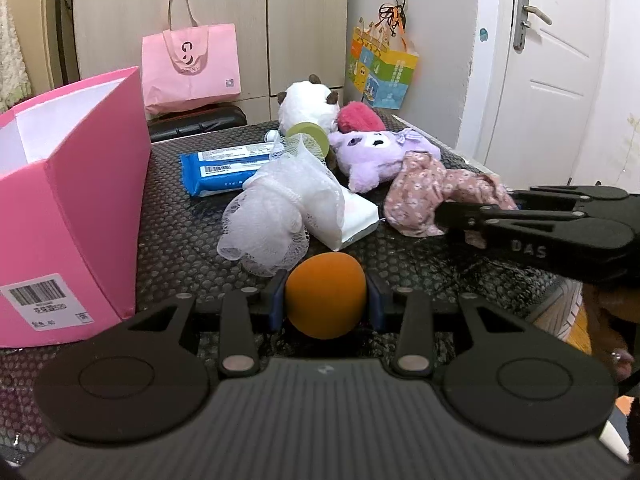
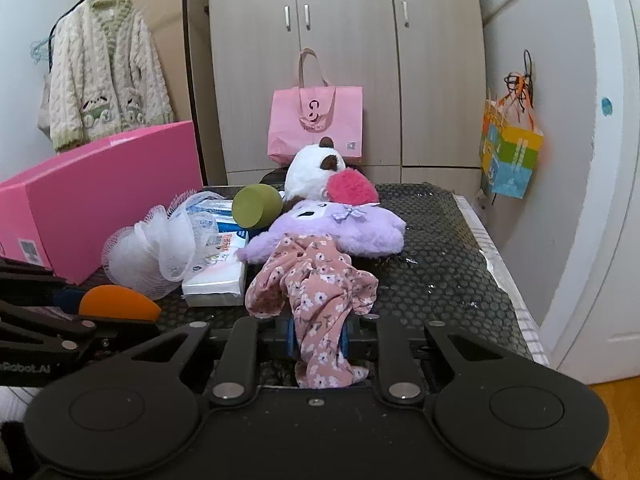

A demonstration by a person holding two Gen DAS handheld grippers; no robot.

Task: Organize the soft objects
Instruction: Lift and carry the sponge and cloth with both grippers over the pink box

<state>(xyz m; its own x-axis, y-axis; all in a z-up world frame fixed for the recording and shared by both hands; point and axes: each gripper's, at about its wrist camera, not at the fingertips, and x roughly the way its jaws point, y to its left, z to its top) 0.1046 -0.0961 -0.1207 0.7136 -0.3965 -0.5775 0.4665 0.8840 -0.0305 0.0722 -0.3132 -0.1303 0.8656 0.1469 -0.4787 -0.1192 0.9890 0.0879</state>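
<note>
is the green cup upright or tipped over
Tipped over. The green cup lies on its side among the plush toys, its flat round end facing the right wrist camera, resting against the purple plush.

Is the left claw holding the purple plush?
No, the left claw is shut on the orange sponge ball; the purple plush lies untouched farther back on the mat.

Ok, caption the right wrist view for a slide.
Right gripper shut on the floral fabric scrunchie beside a purple plush and pink box.
</note>
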